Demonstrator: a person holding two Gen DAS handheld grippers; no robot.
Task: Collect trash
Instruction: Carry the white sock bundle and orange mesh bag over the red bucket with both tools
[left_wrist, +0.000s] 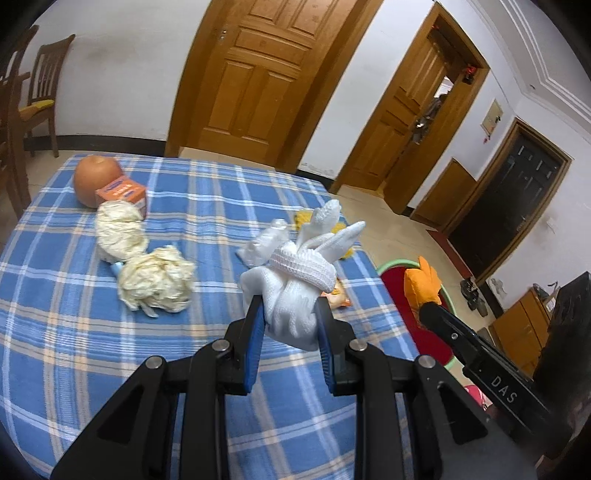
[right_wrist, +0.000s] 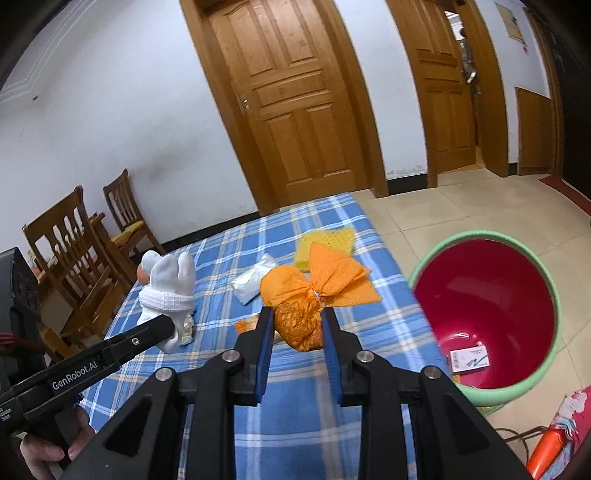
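My left gripper is shut on a bundle of white gloves and holds it above the blue checked tablecloth. The gloves also show in the right wrist view. My right gripper is shut on an orange tied bag, held above the table's right part, left of the bin. The bag also shows in the left wrist view. The red bin with a green rim stands on the floor at the table's right edge, with a small carton inside.
On the table lie two crumpled cream paper wads, an orange box, a round orange fruit, a clear plastic wrapper and a yellow sponge. Wooden chairs stand to the left. Wooden doors are behind.
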